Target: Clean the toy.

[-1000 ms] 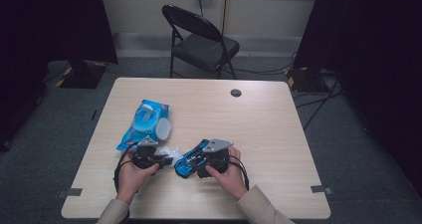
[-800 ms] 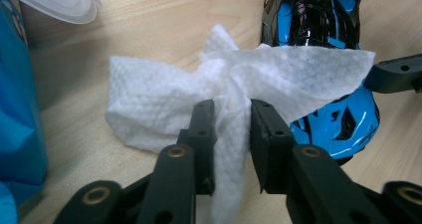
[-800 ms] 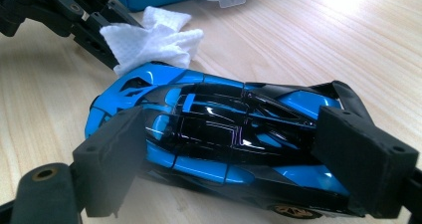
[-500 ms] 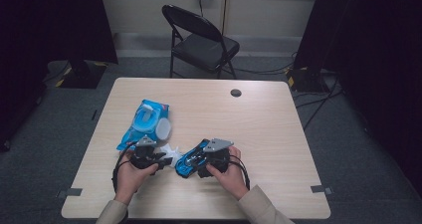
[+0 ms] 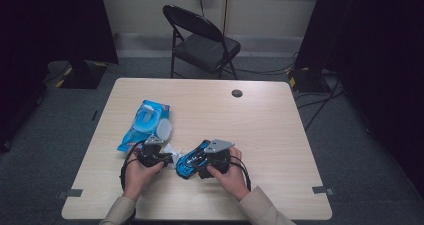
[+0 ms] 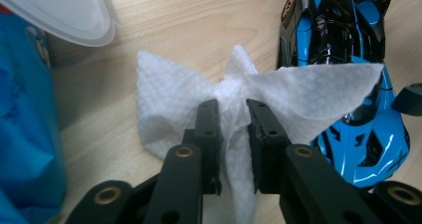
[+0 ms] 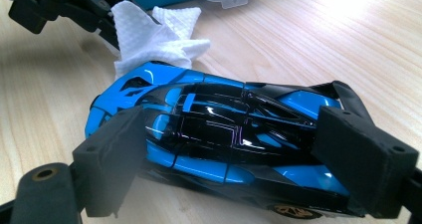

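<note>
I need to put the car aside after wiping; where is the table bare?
Bare: the table's right half, from the toy car to the right edge, and the far strip toward the round grommet. Crowded: near left, where wipes pack, white wipe and both grippers cluster.

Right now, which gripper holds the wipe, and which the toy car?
The left gripper pinches the white wipe. The right gripper clamps the blue-and-black toy car lengthwise, on the table.
</note>
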Demonstrator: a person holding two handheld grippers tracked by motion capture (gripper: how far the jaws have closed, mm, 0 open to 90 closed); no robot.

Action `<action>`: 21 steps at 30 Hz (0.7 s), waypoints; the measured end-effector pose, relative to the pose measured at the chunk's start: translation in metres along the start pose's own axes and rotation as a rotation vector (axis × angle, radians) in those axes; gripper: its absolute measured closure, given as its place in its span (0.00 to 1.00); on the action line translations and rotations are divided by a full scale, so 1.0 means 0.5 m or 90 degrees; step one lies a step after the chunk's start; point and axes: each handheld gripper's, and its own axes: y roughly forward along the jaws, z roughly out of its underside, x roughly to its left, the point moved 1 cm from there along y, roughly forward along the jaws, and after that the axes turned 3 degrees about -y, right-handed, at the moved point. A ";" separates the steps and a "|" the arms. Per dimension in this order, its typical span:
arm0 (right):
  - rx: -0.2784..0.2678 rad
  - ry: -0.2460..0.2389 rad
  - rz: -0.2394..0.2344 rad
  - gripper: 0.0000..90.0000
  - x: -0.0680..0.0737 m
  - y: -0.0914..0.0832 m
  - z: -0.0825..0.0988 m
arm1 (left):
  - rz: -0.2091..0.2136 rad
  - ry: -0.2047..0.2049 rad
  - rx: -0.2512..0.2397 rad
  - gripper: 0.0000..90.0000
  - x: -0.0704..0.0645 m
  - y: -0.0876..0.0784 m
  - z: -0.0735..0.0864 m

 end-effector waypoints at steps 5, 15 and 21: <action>0.000 0.000 0.000 0.14 -0.001 0.000 0.000 | 0.010 -0.009 -0.002 0.90 -0.004 0.021 -0.018; -0.004 -0.004 -0.004 0.14 -0.002 -0.001 0.002 | 0.026 -0.019 0.007 0.92 -0.014 0.061 -0.057; -0.007 -0.004 -0.005 0.14 -0.002 -0.001 0.003 | 0.032 -0.010 0.010 0.92 -0.019 0.082 -0.077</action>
